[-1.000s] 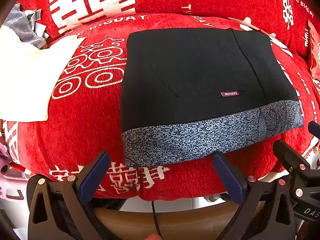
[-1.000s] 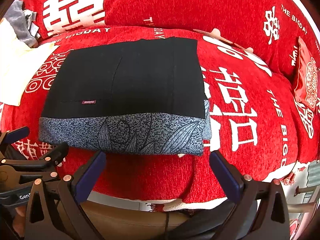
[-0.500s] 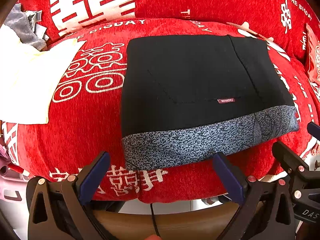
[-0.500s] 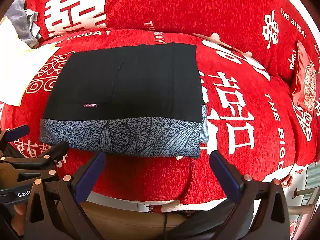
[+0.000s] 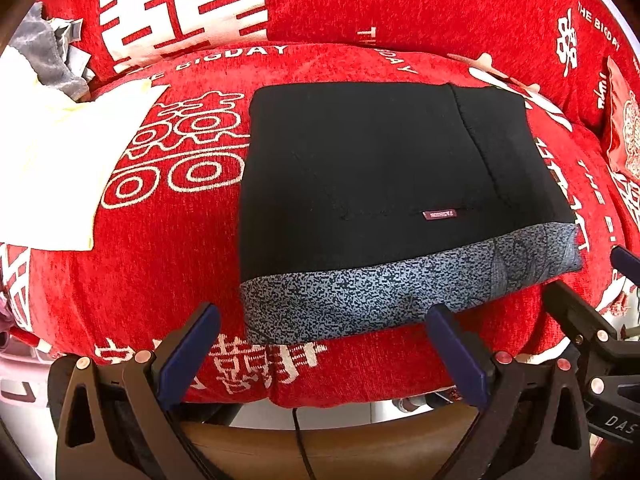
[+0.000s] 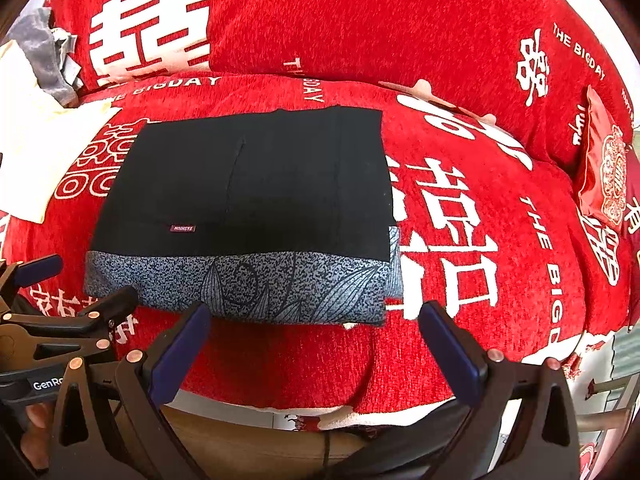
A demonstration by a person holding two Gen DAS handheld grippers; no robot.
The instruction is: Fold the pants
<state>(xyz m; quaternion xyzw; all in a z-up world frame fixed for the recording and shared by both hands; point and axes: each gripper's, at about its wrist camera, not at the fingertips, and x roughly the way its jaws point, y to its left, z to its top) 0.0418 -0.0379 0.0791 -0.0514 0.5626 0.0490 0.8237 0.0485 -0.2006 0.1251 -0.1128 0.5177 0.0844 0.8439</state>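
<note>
Left wrist view: the left gripper [image 5: 324, 354] hovers with jaws wide and empty, just short of the pants [image 5: 384, 184]. The pants lie folded into a compact rectangle on the red sofa cover [image 5: 168, 264], patterned band nearest. A cream cloth [image 5: 52, 172] lies well apart to the left.

Right wrist view: the right gripper [image 6: 316, 354] is likewise spread wide, holding nothing. Risk: a fingertip catching the near band would drag the top layer and spoil the fold. Bare cushion lies open right of the pants; the seat's front edge sits close below both grippers.
</note>
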